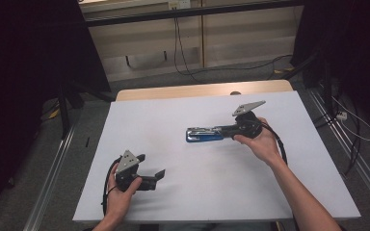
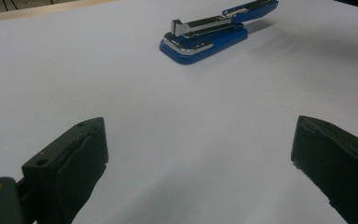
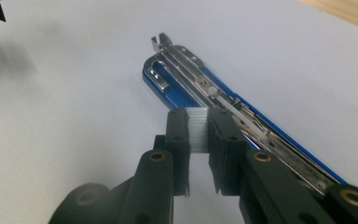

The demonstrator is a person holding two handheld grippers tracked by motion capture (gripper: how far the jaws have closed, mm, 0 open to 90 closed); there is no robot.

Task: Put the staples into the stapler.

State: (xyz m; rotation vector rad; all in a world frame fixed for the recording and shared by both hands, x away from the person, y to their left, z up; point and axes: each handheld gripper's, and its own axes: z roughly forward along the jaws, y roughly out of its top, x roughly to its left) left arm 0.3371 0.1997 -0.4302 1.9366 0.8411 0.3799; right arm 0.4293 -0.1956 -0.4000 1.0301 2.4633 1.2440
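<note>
Staples (image 3: 197, 129), thin silvery strip, pinched between right gripper (image 3: 198, 140) jaws above open blue stapler (image 1: 204, 134) mid-table. Strip light, brittle, snaps if squeezed sideways; hold flat sides, gently. Left gripper (image 2: 200, 154) spread wide, near left, holding nothing.

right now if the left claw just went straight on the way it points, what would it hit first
Probably the blue stapler. In the left gripper view the left claw stands open over bare white table, and the stapler lies ahead, slightly left of centre. Depth is unclear, so it could slide past the stapler's near end.
</note>
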